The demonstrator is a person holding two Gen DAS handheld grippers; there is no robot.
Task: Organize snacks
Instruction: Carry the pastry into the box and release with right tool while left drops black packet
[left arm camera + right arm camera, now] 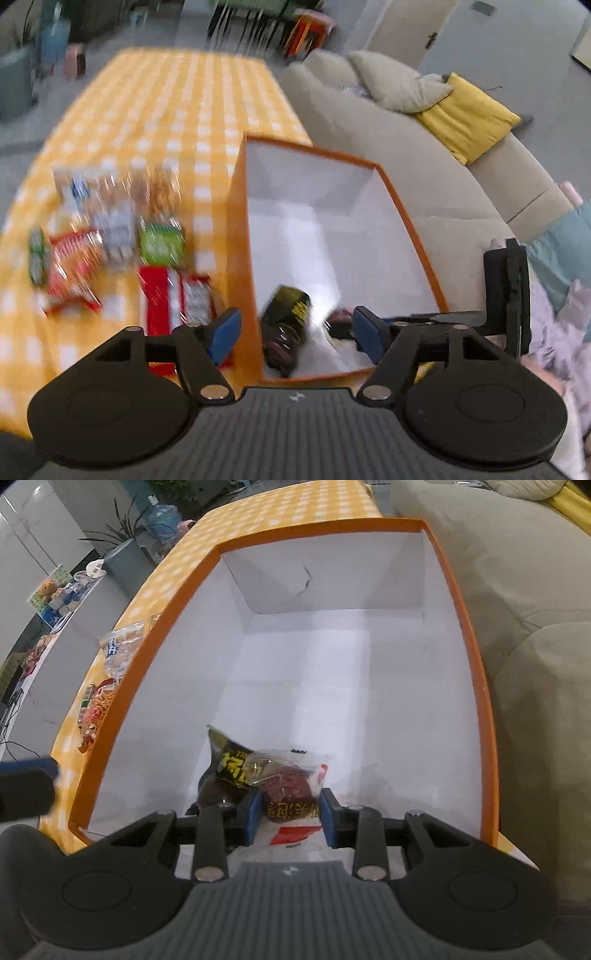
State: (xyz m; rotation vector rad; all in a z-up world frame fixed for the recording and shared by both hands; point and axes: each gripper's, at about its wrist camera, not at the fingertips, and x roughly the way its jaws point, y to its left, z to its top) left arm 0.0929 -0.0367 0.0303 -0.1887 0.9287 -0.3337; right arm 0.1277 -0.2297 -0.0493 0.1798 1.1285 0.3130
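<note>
Holding a clear-wrapped dark red snack between its blue pads, the right tool points steeply down into the near end of the orange box. That packet looks light and crinkly, its film likely slippery, so a grip across the firm middle seems safer than the loose sealed ends. Beside it, touching, lies a black packet with yellow print on the white box floor. The left tool hangs over the box's near left wall, jaws wide with nothing between them. More snack packets lie blurred on the yellow checked table left of the box, well apart from the grey sofa.
</note>
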